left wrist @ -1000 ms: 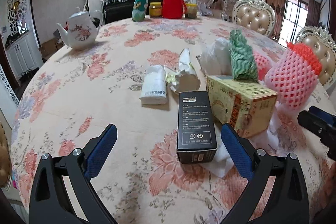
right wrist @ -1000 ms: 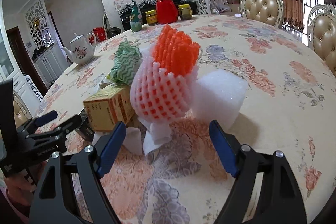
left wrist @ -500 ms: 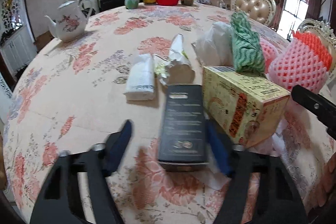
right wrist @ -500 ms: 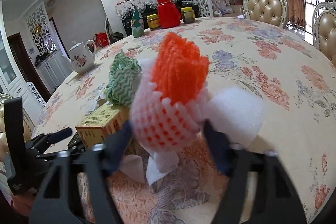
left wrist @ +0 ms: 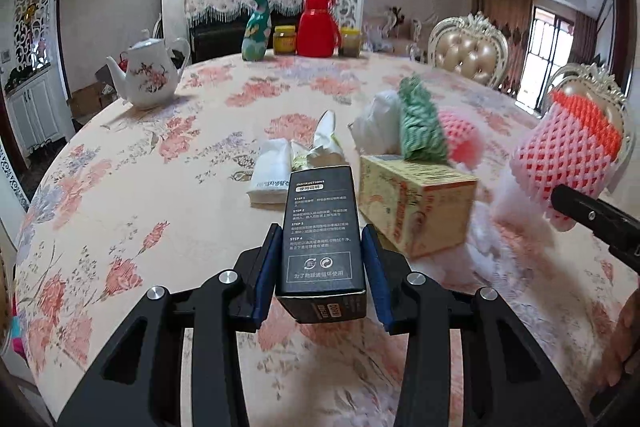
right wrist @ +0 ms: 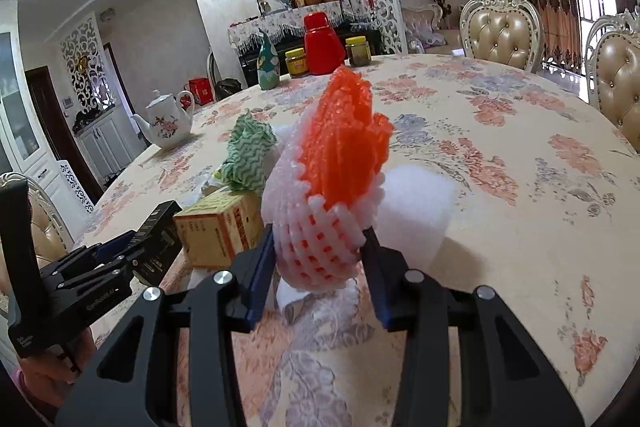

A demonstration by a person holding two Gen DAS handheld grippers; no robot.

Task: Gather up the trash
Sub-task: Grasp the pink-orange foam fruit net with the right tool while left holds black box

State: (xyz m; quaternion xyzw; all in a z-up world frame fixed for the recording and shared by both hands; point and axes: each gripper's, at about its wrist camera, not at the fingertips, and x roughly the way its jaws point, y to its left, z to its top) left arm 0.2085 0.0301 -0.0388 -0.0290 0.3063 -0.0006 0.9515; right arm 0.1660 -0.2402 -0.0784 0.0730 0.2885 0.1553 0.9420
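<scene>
A round table covered by a floral tablecloth (left wrist: 168, 211) is strewn with trash, a yellow cardboard box (left wrist: 416, 207) resting closed near its middle. The left gripper (left wrist: 320, 267), whose jaws have just been closing, is clamped on a tall black printed carton (left wrist: 320, 227), its contents unseen. The right gripper (right wrist: 320, 263), likewise just closing, is pressed around a pink-and-orange foam fruit net (right wrist: 332, 187), held just clear of the cloth.

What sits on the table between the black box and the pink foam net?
A yellow carton, seen in the left wrist view between the black box and pink foam net.
</scene>
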